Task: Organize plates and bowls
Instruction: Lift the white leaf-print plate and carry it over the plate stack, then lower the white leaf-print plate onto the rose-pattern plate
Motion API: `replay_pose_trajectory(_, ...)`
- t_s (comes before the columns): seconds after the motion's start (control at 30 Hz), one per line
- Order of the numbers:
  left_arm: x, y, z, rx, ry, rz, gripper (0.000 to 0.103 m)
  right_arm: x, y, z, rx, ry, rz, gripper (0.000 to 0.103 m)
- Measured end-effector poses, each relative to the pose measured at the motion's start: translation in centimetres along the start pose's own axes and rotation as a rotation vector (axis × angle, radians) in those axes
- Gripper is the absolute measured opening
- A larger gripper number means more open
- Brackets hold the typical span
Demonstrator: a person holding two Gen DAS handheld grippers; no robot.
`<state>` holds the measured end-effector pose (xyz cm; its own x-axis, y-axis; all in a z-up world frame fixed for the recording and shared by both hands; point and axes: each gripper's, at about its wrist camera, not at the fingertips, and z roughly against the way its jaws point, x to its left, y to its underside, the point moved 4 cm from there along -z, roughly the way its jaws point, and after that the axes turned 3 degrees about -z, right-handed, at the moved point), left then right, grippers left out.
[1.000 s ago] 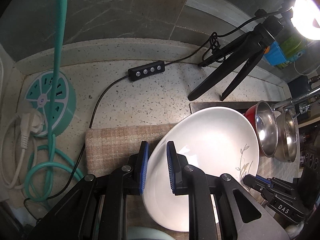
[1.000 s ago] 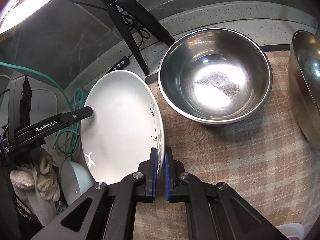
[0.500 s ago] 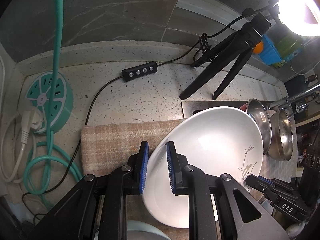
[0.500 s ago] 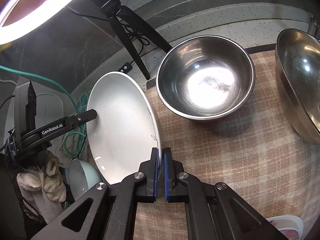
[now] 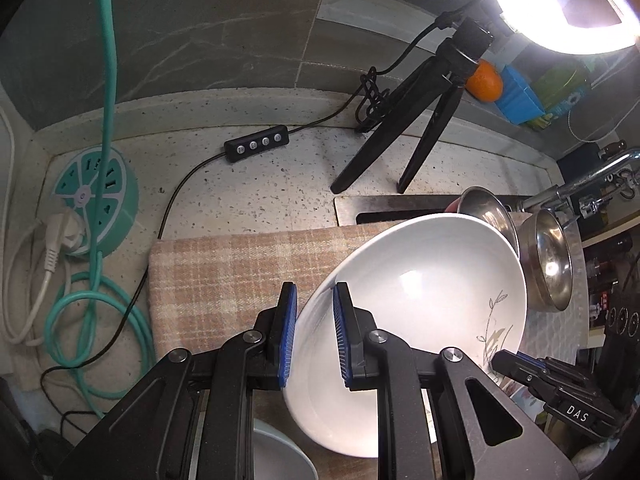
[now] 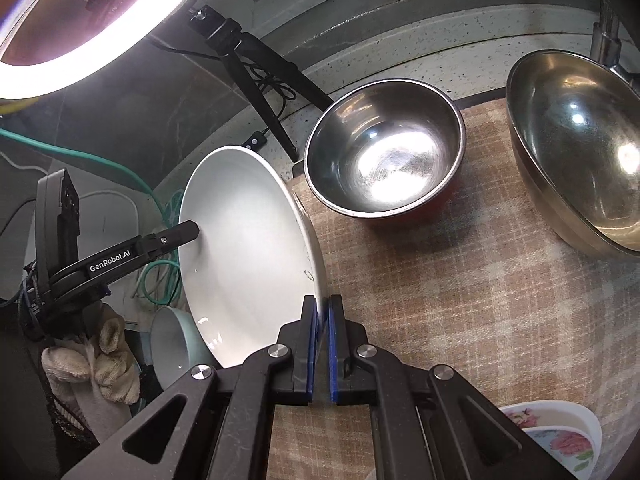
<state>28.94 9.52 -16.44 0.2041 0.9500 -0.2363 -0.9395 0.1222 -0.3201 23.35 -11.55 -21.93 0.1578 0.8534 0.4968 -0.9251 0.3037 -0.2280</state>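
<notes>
My worry is the white plate (image 5: 420,300) slipping: it hangs tilted above the checked cloth (image 5: 224,276), pinched only at its rim. My left gripper (image 5: 314,334) straddles the left rim, jaws partly apart, so I cannot tell whether it bites. My right gripper (image 6: 323,344) is clamped narrowly on the opposite rim.

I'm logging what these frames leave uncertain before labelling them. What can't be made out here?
- Pale blue bowl: left wrist view, mostly hidden by the left gripper and the bottom edge.
- White plate: its underside faces away in both views.
- Floral dish: right wrist view, cut off by the bottom edge.
- Ring light: overexposed, cropped.
</notes>
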Motion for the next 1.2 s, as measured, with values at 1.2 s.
replay_pose_trajectory(1.2,-12.6,6.7,2.4,-0.001,0.021,-0.146,0.016,-8.3,5.9,9.5,-0.073,-0.041,-0.101,0.005)
